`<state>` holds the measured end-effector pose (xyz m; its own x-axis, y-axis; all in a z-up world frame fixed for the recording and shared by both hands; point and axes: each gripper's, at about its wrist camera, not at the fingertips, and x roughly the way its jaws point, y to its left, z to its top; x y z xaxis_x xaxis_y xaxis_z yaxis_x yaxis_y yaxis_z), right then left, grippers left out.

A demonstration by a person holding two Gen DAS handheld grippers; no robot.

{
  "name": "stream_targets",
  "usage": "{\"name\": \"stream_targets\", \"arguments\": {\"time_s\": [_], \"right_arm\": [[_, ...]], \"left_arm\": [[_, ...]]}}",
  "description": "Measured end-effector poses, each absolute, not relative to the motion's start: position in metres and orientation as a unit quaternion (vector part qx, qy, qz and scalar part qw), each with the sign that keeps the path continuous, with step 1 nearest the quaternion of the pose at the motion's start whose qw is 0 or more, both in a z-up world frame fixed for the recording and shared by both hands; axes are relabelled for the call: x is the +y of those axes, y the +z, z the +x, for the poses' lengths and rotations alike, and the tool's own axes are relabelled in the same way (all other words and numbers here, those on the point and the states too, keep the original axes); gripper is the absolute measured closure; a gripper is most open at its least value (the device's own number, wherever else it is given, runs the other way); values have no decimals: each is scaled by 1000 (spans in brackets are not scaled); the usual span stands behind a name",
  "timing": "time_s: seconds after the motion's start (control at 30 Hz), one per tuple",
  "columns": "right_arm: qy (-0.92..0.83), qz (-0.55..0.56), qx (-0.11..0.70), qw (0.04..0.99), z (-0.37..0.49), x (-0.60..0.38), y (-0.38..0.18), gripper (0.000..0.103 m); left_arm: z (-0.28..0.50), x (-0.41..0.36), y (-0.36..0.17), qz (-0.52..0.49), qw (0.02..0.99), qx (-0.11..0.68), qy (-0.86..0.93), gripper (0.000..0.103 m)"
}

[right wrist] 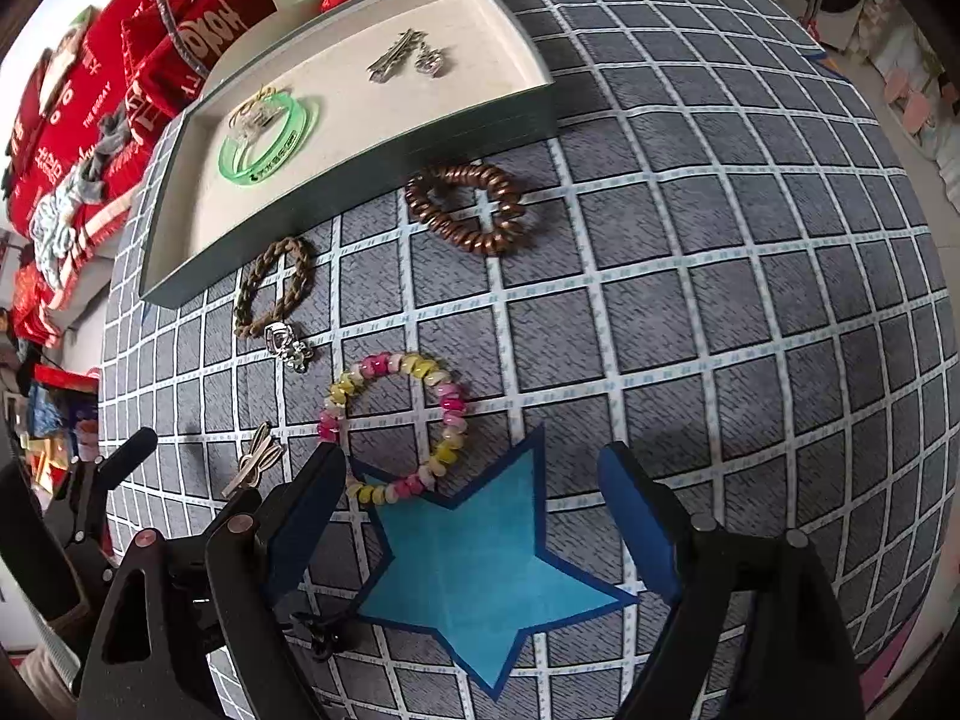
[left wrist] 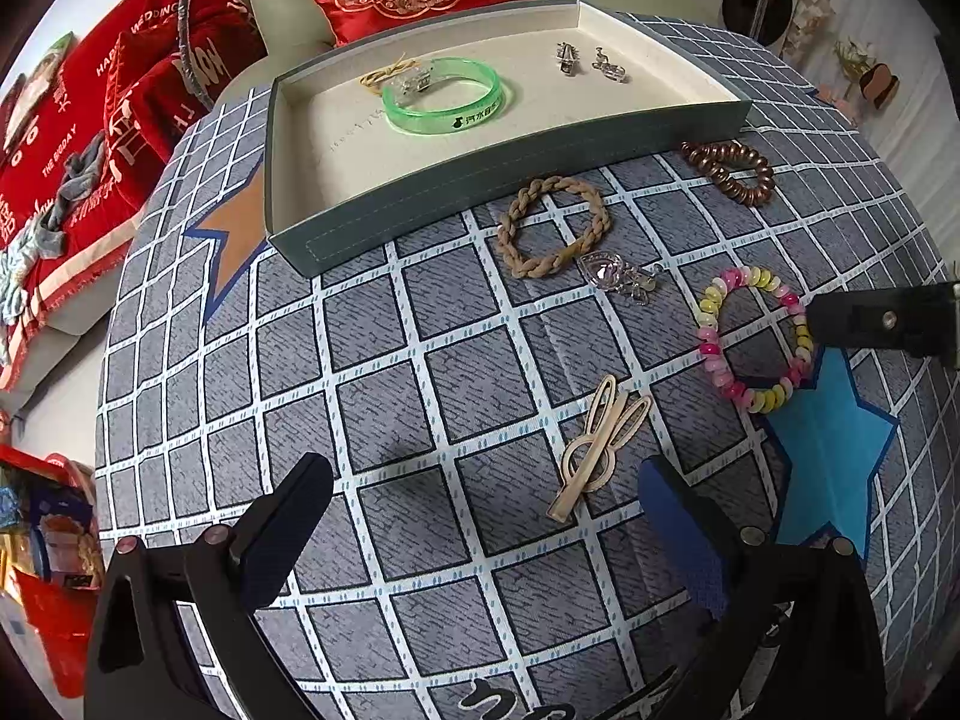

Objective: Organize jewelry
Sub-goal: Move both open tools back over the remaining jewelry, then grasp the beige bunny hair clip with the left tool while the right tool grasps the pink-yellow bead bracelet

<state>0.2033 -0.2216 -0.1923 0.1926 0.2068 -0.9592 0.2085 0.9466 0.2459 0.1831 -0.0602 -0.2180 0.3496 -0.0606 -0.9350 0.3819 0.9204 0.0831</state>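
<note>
A grey tray point(left wrist: 480, 180) point(right wrist: 336, 180) with cream lining holds a green bangle point(left wrist: 444, 96) point(right wrist: 270, 138), a clear clip and silver pieces point(left wrist: 591, 63) point(right wrist: 408, 57). On the checked cloth lie a braided tan band point(left wrist: 552, 228) point(right wrist: 273, 285), a brown coil tie point(left wrist: 729, 171) point(right wrist: 465, 207), a silver charm point(left wrist: 621, 273) point(right wrist: 288, 345), a pink-yellow bead bracelet point(left wrist: 753, 339) point(right wrist: 393, 426) and a gold hair clip point(left wrist: 600, 444) point(right wrist: 255, 459). My left gripper point(left wrist: 486, 510) is open, the hair clip just inside its right finger. My right gripper point(right wrist: 474, 504) is open above the blue star, near the bracelet.
A blue star patch point(right wrist: 480, 570) point(left wrist: 831, 450) and an orange star patch point(left wrist: 237, 240) mark the cloth. Red cushions and bedding point(left wrist: 90, 120) lie behind and to the left. Boxes and bags point(left wrist: 48, 540) stand off the left edge.
</note>
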Motion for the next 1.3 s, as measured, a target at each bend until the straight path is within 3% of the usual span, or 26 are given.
{"name": "stream_targets", "arguments": {"time_s": [0.2,0.43,0.6,0.7,0.73,0.77,0.8,0.87,1.3], "right_arm": [[-11,140,646,750,208,-206,-201,23],[-34,93,651,752,213,-180,-208,30],[-37,33,650,759,211,-154,-210,40],[-35,29,648,760,209,-147,-211,58],[-33,27,648,761,207,-147,-209,69],[-30,26,648,761,206,-146,-208,81],[-27,24,648,761,205,-144,-208,85],[-25,29,646,762,203,-143,-206,93],[18,110,606,788,171,-175,-156,93]], "left_arm": [[182,-64,-218,150,811,548,-142,0],[182,-68,-221,148,806,552,-152,9],[177,-75,-218,148,804,551,-168,27],[176,-76,-217,140,801,554,-178,40],[175,-76,-216,135,799,556,-184,46],[174,-77,-215,132,799,556,-190,62],[172,-79,-215,135,798,554,-193,69],[170,-82,-214,141,798,553,-193,69],[170,-42,-183,41,813,554,-174,69]]}}
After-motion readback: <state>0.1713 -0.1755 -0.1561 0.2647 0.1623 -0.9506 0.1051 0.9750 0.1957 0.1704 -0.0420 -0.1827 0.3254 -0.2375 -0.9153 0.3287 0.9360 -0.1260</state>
